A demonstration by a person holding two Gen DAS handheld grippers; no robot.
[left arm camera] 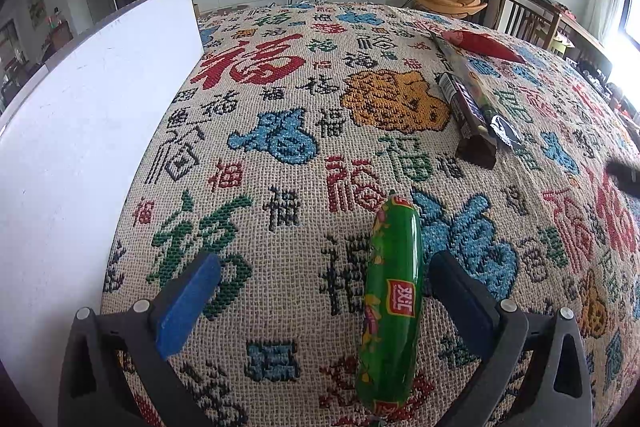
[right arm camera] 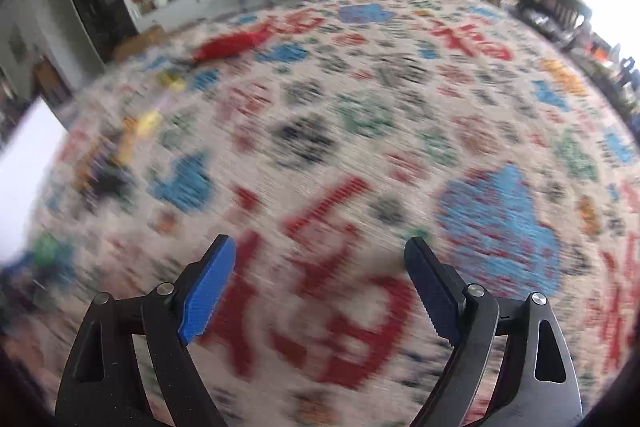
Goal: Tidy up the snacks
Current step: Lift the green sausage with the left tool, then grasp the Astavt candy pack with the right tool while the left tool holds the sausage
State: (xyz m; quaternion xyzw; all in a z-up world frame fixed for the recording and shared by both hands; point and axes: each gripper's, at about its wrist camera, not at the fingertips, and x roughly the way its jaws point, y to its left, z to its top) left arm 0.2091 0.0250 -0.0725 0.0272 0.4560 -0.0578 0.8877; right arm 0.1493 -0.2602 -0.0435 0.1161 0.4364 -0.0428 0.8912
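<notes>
A green sausage stick (left arm camera: 394, 301) lies on the patterned cloth between the jaws of my left gripper (left arm camera: 324, 269), nearer the right jaw. The left gripper is open and not touching it. A dark brown chocolate bar (left arm camera: 466, 117), a long dark snack pack (left arm camera: 476, 95) and a red packet (left arm camera: 482, 45) lie further off to the right. My right gripper (right arm camera: 320, 259) is open and empty above the cloth. The right wrist view is motion-blurred. In it the red packet (right arm camera: 232, 45) and a smear of snacks (right arm camera: 116, 163) show at the left.
A white box wall (left arm camera: 92, 115) stands along the left edge of the cloth; it also shows in the right wrist view (right arm camera: 28, 179). A dark tip (left arm camera: 624, 175) pokes in at the right edge of the left wrist view. Beyond the table stand a TV cabinet and an orange chair.
</notes>
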